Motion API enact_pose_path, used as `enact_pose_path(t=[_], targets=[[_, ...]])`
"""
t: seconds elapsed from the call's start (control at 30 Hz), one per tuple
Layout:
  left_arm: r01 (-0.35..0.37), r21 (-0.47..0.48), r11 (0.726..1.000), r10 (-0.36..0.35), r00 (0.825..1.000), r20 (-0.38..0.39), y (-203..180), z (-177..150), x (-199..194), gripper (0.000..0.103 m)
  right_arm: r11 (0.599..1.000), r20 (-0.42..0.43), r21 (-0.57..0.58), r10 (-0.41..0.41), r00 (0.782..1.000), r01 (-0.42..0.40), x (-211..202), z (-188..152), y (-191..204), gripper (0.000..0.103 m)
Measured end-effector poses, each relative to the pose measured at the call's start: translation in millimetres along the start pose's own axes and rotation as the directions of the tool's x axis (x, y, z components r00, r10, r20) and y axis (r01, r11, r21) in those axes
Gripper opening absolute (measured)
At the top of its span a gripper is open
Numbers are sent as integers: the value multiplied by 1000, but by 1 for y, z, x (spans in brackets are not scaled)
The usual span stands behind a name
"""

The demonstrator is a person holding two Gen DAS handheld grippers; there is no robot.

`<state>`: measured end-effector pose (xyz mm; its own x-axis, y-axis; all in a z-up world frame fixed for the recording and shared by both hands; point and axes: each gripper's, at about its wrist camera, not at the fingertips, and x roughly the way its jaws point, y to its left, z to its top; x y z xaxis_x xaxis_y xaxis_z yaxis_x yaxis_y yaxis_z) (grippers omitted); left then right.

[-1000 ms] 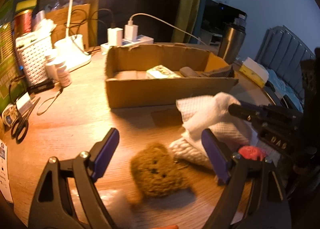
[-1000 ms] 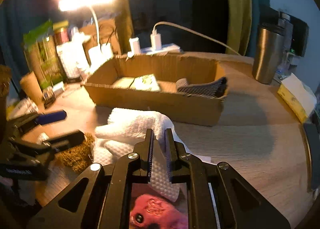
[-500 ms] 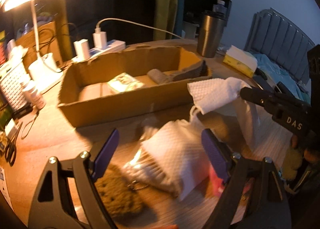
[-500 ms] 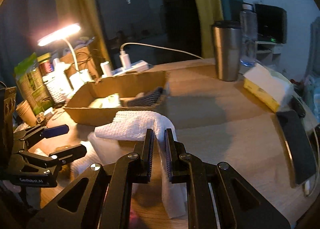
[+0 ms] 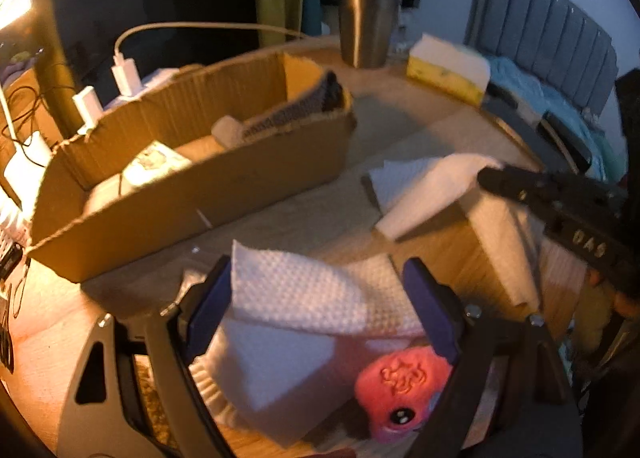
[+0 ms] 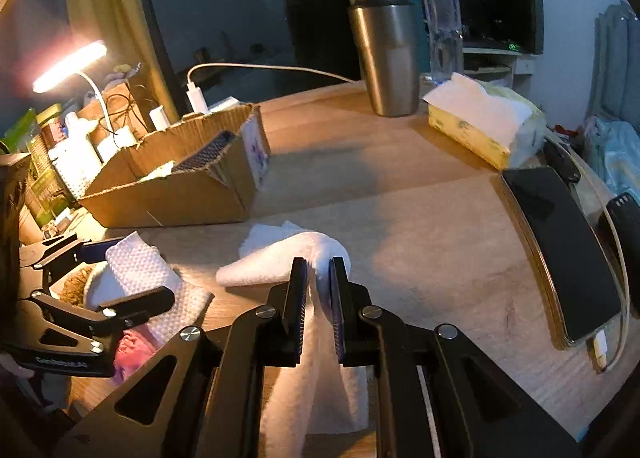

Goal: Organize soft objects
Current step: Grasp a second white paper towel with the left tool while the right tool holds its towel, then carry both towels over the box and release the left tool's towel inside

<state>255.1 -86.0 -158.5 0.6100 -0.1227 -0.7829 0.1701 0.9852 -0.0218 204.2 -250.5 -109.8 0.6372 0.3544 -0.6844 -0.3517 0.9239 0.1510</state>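
1. The right gripper point(image 6: 319, 290) is clamping its jaws on a white paper towel point(image 6: 280, 258) draping onto the tabletop point(image 6: 420, 225).
2. The left gripper point(image 5: 320, 314) is holding its jaws apart, straddling a second embossed towel point(image 5: 296, 290), with a pink plush toy point(image 5: 400, 390) near its right jaw.

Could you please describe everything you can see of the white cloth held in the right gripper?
The white cloth is a soft, dimpled, towel-like fabric. The right gripper is shut on a bunched fold of it; one end drapes forward onto the wooden table, the other hangs below the jaws. It lies in front of the cardboard box, apart from it.
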Motion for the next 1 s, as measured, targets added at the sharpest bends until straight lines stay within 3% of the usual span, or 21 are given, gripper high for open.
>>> enact_pose_path(t=[0.23,0.27,0.3,0.4,0.57,0.7,1.0], targets=[[-87,101,991,90,996,-27,-15,-6,13,84,1000,-16,4,3,1000,-3,2,-5,-5,13],[-89,113,990,93,995,-26,-17,-7,14,79,1000,-15,6,5,1000,-5,2,-5,-5,13],[-87,125,988,91,996,-25,-19,-9,14,63,1000,-13,7,7,1000,-7,2,-6,-6,13],[-17,127,992,21,999,-26,-20,-11,12,36,1000,-8,7,9,1000,-9,0,-5,-5,13],[6,169,986,-1,1000,-30,-29,-13,8,16,1000,12,-8,11,1000,-11,-8,-1,1,13],[30,155,987,-28,1000,-13,-26,-12,2,11,1000,24,-27,2,1000,-1,-12,2,7,13],[43,95,995,-52,994,95,2,0,-34,11,999,80,-54,-2,997,6,-28,24,25,13]])
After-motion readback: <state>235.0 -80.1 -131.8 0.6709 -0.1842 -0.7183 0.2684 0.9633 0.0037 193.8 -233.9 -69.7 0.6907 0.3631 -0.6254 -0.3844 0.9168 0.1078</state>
